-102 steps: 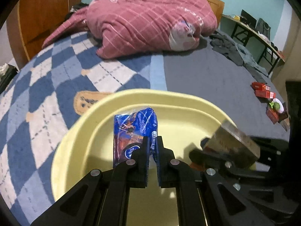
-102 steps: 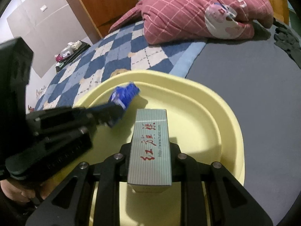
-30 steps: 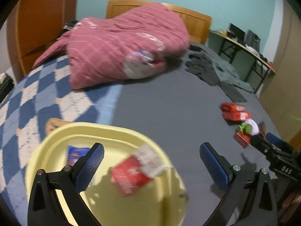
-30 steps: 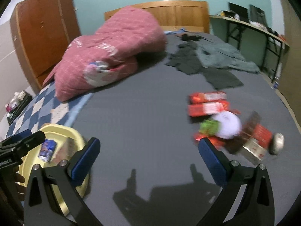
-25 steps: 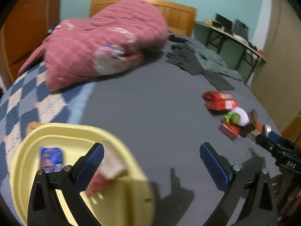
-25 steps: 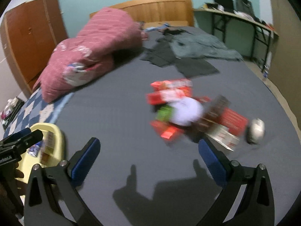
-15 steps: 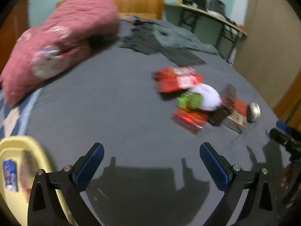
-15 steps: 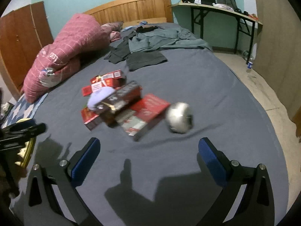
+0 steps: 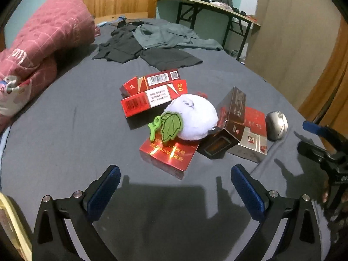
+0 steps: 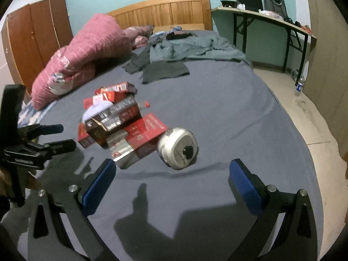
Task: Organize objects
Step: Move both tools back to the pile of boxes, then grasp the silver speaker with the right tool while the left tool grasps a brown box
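Red carton on grey bedsheet, front of pile, plush ball leaning on it. I judge it light, stiff, slick; take across short sides. Left gripper spread wide, empty. Right gripper likewise, near round tin.

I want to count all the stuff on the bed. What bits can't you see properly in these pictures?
- Yellow basin: left wrist view, cut off by the picture edge, so its contents are hidden.
- White plush ball: right wrist view, mostly behind the dark box.
- Round silver thing: right wrist view, blurred.
- Desk items: left wrist view, too small.
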Demonstrator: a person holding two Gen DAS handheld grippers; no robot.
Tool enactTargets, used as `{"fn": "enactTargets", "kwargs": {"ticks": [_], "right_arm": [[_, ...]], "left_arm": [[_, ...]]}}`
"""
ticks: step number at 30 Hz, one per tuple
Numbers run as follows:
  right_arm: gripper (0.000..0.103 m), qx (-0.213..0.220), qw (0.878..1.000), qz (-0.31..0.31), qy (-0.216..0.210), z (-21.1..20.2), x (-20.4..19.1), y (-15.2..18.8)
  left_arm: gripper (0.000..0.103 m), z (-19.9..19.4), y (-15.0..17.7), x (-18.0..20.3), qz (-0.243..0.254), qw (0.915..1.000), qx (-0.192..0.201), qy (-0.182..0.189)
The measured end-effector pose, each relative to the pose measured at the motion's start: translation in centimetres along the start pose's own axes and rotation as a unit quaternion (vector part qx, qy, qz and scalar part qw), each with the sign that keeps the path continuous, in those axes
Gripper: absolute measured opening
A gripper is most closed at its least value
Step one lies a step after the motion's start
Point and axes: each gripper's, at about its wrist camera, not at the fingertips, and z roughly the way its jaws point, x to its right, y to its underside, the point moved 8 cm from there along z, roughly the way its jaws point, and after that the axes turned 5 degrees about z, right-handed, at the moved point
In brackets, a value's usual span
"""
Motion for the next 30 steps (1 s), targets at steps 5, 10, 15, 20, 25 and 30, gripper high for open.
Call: {"fn": "enactTargets", "kwargs": {"ticks": [5,10,15,20,25,30], "right_arm": [[0.103,-0.003,1.0,-0.002,0.003,0.6,0.4,-0.1],[0.103,-0.01,1.0,-0.007,-0.001,1.6,1.4,-0.7],[0.103,-0.028,1.0,0.0,-0.001,3.5,2.1,-1.0],[0.103,-0.04,0.999,-0.004,0.005,4.6,2.2,-1.1],[0.103,-0.051,0.998,-0.02,0.011,5.6,1.9,-0.9],[0.103,-0.051,0.998,-0.022,0.01,6.0,1.9,-1.0]], "left_arm": [[0.103,1.7,-0.1,0.4,0.022,0.9997,-0.007,0.001],[0.103,3.3,-0.3,0.4,0.033,0.9993,-0.014,0.009],[0.103,5.1,-0.8,0.6,0.049,0.9986,-0.018,0.014],[0.103,7.0,-1.0,0.4,0.054,0.9981,-0.024,0.019],[0.103,7.6,-1.4,0.1,0.056,0.9978,-0.02,0.027],[0.103,7.4,-1.3,-0.5,0.081,0.9963,-0.015,0.024]]}}
